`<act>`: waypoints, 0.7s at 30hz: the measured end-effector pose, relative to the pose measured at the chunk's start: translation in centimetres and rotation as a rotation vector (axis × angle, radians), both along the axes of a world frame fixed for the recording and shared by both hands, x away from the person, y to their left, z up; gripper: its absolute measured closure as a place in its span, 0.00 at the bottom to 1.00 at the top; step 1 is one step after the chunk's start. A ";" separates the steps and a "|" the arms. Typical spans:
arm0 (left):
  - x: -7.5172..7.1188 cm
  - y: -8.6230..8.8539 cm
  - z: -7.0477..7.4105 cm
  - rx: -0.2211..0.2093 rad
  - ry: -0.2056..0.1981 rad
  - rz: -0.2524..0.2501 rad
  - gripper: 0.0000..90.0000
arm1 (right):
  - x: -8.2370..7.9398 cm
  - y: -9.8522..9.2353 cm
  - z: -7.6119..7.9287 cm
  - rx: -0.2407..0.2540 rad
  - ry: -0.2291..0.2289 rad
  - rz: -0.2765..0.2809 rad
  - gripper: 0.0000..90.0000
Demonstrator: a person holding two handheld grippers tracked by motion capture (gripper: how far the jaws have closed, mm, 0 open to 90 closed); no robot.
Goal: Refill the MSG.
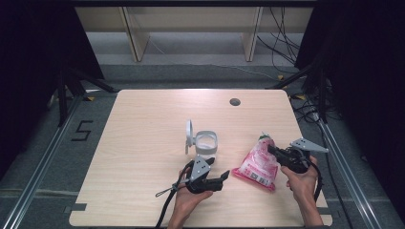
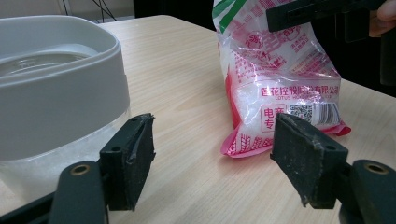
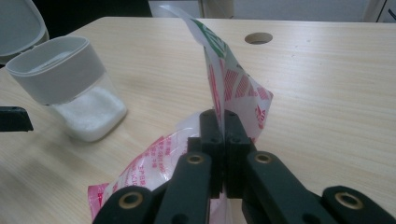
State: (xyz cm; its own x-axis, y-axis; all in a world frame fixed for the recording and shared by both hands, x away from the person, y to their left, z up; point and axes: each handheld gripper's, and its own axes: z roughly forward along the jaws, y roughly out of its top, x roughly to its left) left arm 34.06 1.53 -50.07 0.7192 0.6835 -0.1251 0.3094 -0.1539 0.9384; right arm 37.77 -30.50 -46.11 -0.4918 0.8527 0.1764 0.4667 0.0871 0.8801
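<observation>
Pink sugar bag point(image 1: 258, 164) lies on the table point(image 1: 143, 143), right of the open-lidded canister point(image 1: 204, 143) (partly filled). Right gripper point(image 3: 218, 122) clenched on its top edge — bag not lifted yet; pouring looks ahead. Left gripper point(image 2: 212, 154) released, empty.

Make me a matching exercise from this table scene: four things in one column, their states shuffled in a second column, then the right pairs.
Things:
1. container
2. pink bag
3. left gripper
4. right gripper

States:
A. fingers apart, nothing between them
B. lid flipped up, white grains inside
C. pinched shut on thin plastic
D. bottom edge on the table, top held up

Pairs: 1-B, 2-D, 3-A, 4-C
</observation>
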 end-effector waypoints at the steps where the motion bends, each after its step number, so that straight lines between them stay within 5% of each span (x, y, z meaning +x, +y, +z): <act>1: 0.0 0.0 0.0 0.000 0.000 0.000 0.32 | 0.0 0.0 0.0 0.000 0.000 0.000 1.00; 2: 0.0 0.0 0.0 -0.001 -0.002 0.002 0.32 | -0.2 0.2 0.0 0.007 0.033 -0.023 1.00; 8: 0.2 0.3 -0.1 -0.010 0.001 0.005 0.32 | -0.3 0.2 0.0 -0.007 0.026 -0.034 0.97; 9: 0.1 0.4 0.0 0.001 0.006 0.010 0.32 | -0.1 0.1 -0.1 -0.061 0.003 -0.033 0.97; 10: 0.2 0.4 -0.1 -0.006 0.003 0.005 0.32 | -0.3 0.4 -0.2 -0.060 0.046 -0.062 0.96; 11: 0.2 0.4 -0.1 -0.006 0.003 0.005 0.32 | -0.1 0.2 -0.3 -0.091 0.043 -0.058 0.96; 17: 0.2 0.5 -0.1 0.001 0.007 0.008 0.32 | 0.0 0.0 -0.4 -0.075 0.040 -0.056 0.92; 21: 0.2 0.6 -0.2 -0.004 0.007 0.011 0.32 | -0.3 -0.5 -0.5 -0.062 0.061 -0.107 0.83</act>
